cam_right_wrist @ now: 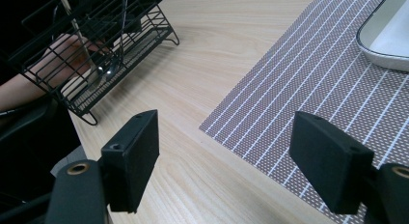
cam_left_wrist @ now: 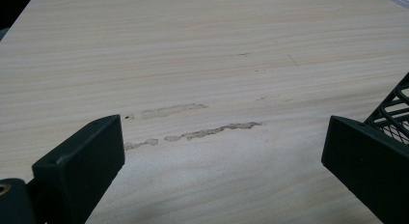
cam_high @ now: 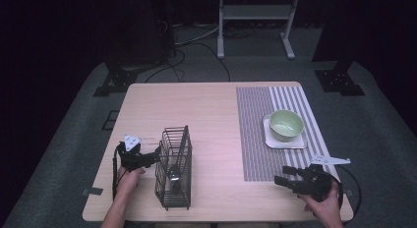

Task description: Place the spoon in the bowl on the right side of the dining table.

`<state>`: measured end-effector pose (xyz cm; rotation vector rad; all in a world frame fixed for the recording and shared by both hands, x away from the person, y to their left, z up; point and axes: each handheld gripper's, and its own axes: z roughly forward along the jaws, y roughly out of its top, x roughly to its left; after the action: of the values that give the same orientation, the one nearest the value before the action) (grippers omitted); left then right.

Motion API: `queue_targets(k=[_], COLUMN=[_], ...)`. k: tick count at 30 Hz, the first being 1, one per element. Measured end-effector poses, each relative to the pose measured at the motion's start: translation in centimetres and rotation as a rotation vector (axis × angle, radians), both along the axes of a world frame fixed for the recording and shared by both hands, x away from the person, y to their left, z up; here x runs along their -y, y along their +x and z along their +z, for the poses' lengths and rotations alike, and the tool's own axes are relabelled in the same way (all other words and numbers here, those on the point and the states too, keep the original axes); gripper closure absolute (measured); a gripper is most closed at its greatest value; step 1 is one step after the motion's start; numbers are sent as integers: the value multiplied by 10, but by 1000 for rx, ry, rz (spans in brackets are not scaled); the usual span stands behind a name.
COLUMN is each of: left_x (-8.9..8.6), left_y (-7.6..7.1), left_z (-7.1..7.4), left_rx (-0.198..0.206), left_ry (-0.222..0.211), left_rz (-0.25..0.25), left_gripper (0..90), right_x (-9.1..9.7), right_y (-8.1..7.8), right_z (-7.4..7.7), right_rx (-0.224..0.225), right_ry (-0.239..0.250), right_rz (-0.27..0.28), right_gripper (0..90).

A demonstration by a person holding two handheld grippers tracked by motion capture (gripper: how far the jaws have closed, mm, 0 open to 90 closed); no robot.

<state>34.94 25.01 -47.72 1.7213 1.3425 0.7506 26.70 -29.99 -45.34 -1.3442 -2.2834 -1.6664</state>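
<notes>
A black wire rack [cam_high: 174,166] stands on the wooden table's near left, with a metal utensil [cam_high: 174,178] inside it. My left gripper [cam_high: 150,158] sits just left of the rack, open, its jaws wide over bare wood [cam_left_wrist: 222,147]; the rack's corner [cam_left_wrist: 393,108] lies beside the right jaw. At the near right my right gripper [cam_high: 281,179] is open and empty [cam_right_wrist: 226,147], hovering over the near left edge of a striped placemat [cam_right_wrist: 308,89]. A green bowl [cam_high: 286,124] rests on a white square plate [cam_high: 285,142] on that mat.
Pale smear marks [cam_left_wrist: 193,132] streak the wood in front of the left gripper. The rack [cam_right_wrist: 96,50] and the other hand behind it appear in the right gripper view, with the plate's rim [cam_right_wrist: 381,52] at top right. A white stand [cam_high: 255,21] is on the floor beyond the table.
</notes>
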Motion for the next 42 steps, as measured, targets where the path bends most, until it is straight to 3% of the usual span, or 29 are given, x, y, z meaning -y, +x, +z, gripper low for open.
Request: queue_targets(k=[5,7,9,26,42], left_x=[-2,-3,-2,-1,-2], left_y=[-2,-2,-2,-1,-1], left_z=[0,0,0,0,0], left_rx=[-1,-2,-1,0,2], left_ry=[-4,-9,-1,6,6], left_rz=[6,11,6,-1,-3], left_gripper=[4,4,4,4,4], right_x=[-2,-3,-5,-33,-66], right_y=[2,5,7,22,42], right_z=[3,9,15,34,62], right_rx=[-2,2,14,3,-7], right_ry=[24,62,65,47,19], right_rz=[20,34,41,114,208], right_gripper=[250,250,250,249,233])
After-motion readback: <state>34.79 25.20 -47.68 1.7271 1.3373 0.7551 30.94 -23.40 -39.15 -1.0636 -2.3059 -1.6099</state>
